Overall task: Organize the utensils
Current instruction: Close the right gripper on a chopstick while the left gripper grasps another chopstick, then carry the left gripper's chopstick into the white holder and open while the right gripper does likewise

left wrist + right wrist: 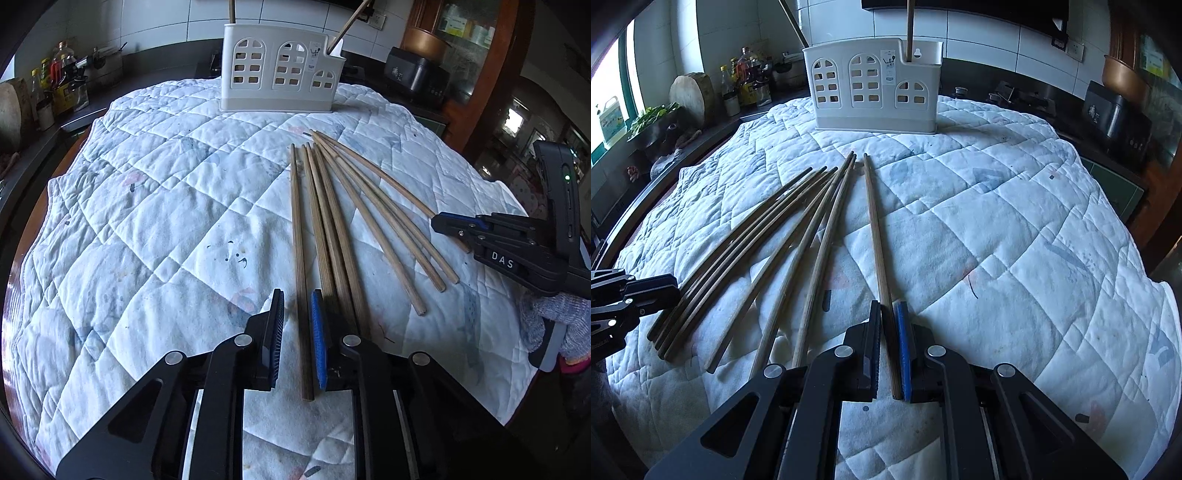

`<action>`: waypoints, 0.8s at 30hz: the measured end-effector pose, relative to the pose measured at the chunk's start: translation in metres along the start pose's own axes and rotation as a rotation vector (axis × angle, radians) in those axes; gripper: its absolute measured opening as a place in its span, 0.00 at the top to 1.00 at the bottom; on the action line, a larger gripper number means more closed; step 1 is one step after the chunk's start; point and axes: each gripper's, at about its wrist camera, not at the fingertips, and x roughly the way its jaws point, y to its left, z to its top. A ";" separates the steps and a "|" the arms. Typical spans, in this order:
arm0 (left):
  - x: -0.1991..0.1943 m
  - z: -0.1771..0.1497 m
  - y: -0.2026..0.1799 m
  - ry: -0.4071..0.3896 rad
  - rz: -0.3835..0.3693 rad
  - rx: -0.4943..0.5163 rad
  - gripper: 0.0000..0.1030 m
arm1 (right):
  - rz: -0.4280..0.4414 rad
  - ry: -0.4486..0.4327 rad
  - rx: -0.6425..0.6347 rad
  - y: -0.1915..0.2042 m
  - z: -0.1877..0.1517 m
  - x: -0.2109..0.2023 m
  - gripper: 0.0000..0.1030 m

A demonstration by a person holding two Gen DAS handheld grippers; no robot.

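**Left claw** [297,295]: jaws slightly apart, straddling the near end of the leftmost chopstick [297,221]. The stick lies against the blue pad, with a gap at the other pad; not clamped.

**Right claw** [888,304]: jaws together, clamped on the near end of a single chopstick [873,221], which runs straight ahead from the claw.

**Gloved hand** [554,321]: far right of the left claw, on the right claw's handle.

**Loose chopsticks** [354,206]: just right of and ahead of the left claw, and left of the right claw. They fan out on the cloth with their far tips close together.

**Quilted cloth** [166,221]: white, beneath both claws, bearing every item.

**Utensil holder** [280,74]: white, with arched cut-outs, upright well ahead of both claws, beyond the chopstick tips. Two sticks [909,29] already stand in it.

**Kitchen counter** [713,118]: behind the holder, with bottles.
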 end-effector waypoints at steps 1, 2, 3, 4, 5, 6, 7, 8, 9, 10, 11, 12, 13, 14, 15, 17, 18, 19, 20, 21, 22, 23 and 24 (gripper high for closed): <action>0.003 0.000 0.000 0.007 0.004 -0.002 0.88 | 0.001 0.000 0.000 0.000 0.000 0.000 0.91; 0.005 0.000 0.000 0.013 0.005 -0.006 0.88 | 0.001 0.000 0.001 0.000 0.000 0.000 0.91; 0.006 0.001 0.000 0.016 0.008 -0.005 0.88 | 0.001 0.000 0.001 0.000 0.000 0.000 0.91; 0.006 0.002 -0.001 0.017 0.014 0.001 0.88 | 0.001 0.000 0.001 0.000 0.000 0.000 0.91; 0.007 0.002 -0.003 0.021 0.022 0.011 0.88 | 0.001 0.000 0.001 0.000 0.000 0.000 0.91; 0.008 0.003 -0.004 0.024 0.030 0.021 0.88 | 0.001 0.000 0.001 0.000 0.000 0.000 0.91; 0.008 0.003 -0.006 0.025 0.038 0.030 0.89 | 0.001 -0.001 0.001 0.000 0.000 0.000 0.91; 0.009 0.004 -0.007 0.025 0.048 0.037 0.91 | 0.001 -0.002 0.002 0.000 0.000 0.000 0.91; 0.009 0.004 -0.008 0.024 0.057 0.041 0.92 | 0.001 -0.002 0.003 0.000 -0.001 0.000 0.91; 0.009 0.004 -0.008 0.023 0.062 0.040 0.94 | 0.001 -0.004 0.004 0.000 -0.001 0.000 0.91; 0.008 0.004 -0.007 0.020 0.059 0.032 0.95 | 0.002 -0.007 0.005 0.001 -0.001 -0.001 0.92; 0.007 0.005 -0.006 0.017 0.052 0.024 0.95 | 0.004 -0.010 0.007 0.002 -0.001 -0.002 0.92; 0.006 0.005 -0.005 0.012 0.045 0.015 0.95 | 0.005 -0.015 0.006 0.002 -0.001 -0.004 0.92; 0.004 0.006 -0.004 0.004 0.035 0.008 0.95 | 0.004 -0.022 0.004 0.003 -0.001 -0.006 0.92; 0.001 0.006 -0.003 -0.005 0.024 0.004 0.95 | 0.003 -0.029 0.001 0.005 -0.001 -0.008 0.92; -0.006 0.009 -0.003 -0.028 0.018 0.006 0.95 | 0.006 -0.044 -0.001 0.006 0.001 -0.014 0.92; -0.010 0.011 -0.003 -0.040 0.014 0.005 0.95 | 0.006 -0.055 -0.002 0.007 0.002 -0.018 0.93; -0.013 0.013 -0.003 -0.051 0.008 0.003 0.95 | 0.005 -0.069 -0.004 0.008 0.004 -0.023 0.93; -0.017 0.015 -0.002 -0.063 0.002 0.000 0.95 | 0.005 -0.082 -0.005 0.009 0.006 -0.028 0.93; -0.021 0.017 -0.002 -0.076 -0.004 -0.003 0.95 | 0.005 -0.096 -0.005 0.009 0.009 -0.033 0.93; -0.025 0.020 -0.001 -0.088 -0.009 -0.005 0.95 | 0.006 -0.112 -0.004 0.010 0.011 -0.038 0.93; -0.028 0.022 0.000 -0.100 -0.014 -0.009 0.95 | 0.006 -0.128 -0.005 0.011 0.015 -0.043 0.93; -0.031 0.025 0.001 -0.113 -0.018 -0.014 0.95 | 0.004 -0.143 -0.008 0.012 0.018 -0.049 0.93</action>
